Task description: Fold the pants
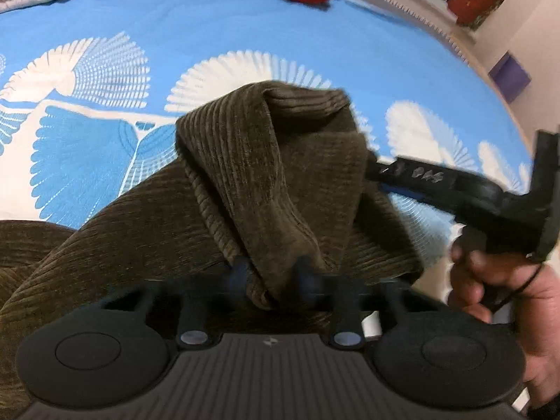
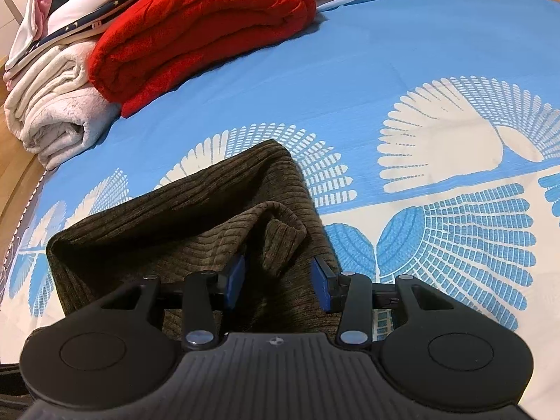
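Pants point(image 1: 266, 182) bunched in left claw point(image 1: 271, 276)

Home bedroom, patterned bedsheet point(image 2: 367, 80), folded blankets point(image 2: 196, 31)

Bunched brown corduroy pants point(image 2: 196, 217) on bed

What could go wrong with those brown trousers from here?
The left gripper pinches only a bunched fold of the brown corduroy pants, so the cloth may slip out. The right gripper is open around a wrinkled ridge; closing there could set a crooked crease.
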`<state>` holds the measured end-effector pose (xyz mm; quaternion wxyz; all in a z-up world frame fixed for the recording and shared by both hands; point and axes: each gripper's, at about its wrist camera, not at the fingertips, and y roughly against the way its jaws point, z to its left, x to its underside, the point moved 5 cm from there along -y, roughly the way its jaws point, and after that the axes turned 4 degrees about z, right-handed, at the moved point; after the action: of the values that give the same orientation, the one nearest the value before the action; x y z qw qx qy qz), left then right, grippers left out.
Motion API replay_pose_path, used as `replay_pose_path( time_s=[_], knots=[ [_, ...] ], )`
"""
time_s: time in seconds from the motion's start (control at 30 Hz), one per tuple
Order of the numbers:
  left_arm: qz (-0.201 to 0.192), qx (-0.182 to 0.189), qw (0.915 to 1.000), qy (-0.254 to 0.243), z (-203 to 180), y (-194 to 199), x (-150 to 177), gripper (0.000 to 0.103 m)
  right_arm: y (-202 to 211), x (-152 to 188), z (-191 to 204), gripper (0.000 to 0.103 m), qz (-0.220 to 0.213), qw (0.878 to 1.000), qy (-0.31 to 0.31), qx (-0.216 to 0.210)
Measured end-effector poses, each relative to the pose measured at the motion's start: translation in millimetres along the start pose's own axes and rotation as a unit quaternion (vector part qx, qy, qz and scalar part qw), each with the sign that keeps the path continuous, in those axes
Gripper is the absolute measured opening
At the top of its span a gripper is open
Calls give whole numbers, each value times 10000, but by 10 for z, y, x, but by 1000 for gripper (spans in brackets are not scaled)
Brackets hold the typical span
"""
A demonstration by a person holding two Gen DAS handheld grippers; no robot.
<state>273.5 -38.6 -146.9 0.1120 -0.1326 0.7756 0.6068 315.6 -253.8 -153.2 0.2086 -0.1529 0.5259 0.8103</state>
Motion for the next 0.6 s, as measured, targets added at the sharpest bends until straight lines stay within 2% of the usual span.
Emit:
replay_pose_path(
  time_s=[0.03,0.1,0.17,0.23,0.43,0.6],
  knots=[
    [-80,4,9999,63,30,24,-25,7,0,1,-4,45,2,10000,-4,-15],
    [-580,69,9981,219,72,217,-134,5,-1,2,-13,45,6,10000,-1,-51],
    [-1448,154,9878,552,159,528,-261,5,-4,0,-16,45,1,9999,22,-99],
    [-1891,233,9788,747,229,702,-316,5,-11,-1,-18,45,-19,9999,44,-143],
    [-1947,372,9764,859,259,732,-289,5,-71,-16,81,46,-137,9988,349,-325],
    [-2149,329,9726,828,264,828,-331,3,-231,-44,32,44,-144,9996,232,-82]
  ],
)
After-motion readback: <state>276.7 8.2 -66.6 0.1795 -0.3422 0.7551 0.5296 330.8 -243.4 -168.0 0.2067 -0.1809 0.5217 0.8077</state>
